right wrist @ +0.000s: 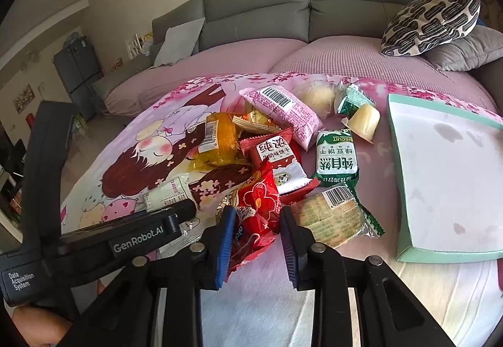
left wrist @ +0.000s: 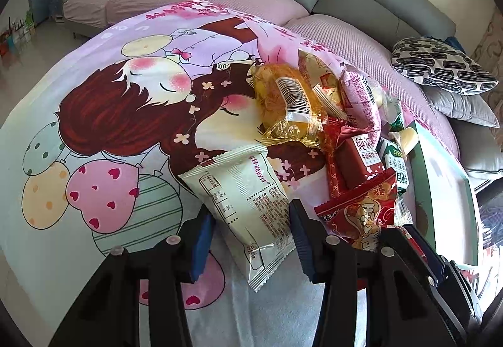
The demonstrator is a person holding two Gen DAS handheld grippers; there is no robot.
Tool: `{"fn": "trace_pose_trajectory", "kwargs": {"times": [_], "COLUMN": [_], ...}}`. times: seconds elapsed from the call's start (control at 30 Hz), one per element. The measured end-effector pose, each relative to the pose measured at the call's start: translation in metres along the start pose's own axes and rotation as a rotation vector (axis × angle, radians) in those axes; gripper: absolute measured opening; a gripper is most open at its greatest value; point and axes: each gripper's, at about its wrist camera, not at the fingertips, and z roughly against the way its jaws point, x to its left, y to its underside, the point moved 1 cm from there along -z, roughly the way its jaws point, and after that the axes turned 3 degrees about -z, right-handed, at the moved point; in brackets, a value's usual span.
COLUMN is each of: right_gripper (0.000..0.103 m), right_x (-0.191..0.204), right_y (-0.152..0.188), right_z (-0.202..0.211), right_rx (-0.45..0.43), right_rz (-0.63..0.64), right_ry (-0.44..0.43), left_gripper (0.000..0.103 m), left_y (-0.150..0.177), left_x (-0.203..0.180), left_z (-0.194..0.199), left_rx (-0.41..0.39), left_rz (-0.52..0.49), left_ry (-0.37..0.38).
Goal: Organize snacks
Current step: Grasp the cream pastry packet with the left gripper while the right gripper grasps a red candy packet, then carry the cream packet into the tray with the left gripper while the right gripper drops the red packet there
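The left tongs (left wrist: 251, 240) are clamped on a white snack packet (left wrist: 248, 205) lying on the cartoon-print cloth (left wrist: 94, 114). The right tongs (right wrist: 257, 240) pinch a red snack bag (right wrist: 256, 208) at the near edge of the snack pile (right wrist: 276, 139). A mint-green box lid (right wrist: 446, 183) sits just right of the pile.

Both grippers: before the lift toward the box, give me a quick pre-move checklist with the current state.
1. Left gripper closed on white packet: ok.
2. Right gripper closed on red packet: ok.
3. Only one packet in each grip: ok.
4. Green box lies open, inside bare: ok.
5. Path to box free of other snacks: not ok, round biscuit pack beside the right gripper.
6. Grip firmness: cannot tell.
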Motion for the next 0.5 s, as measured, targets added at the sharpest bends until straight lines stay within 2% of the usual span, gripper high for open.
{"fn": "trace_pose_trajectory", "kwargs": {"times": [0.5], "right_gripper": [0.023], "right_x": [-0.014], "right_y": [-0.007], "right_z": [0.016], "right_rx": [-0.049], "right_rz": [-0.066], "right_ry": [-0.031], "left_gripper": [0.049], "left_y": [-0.006], "left_x": [-0.001], "left_z": [0.022], "left_rx": [-0.052], "left_rz": [0.006], "left_ry": [-0.004]}}
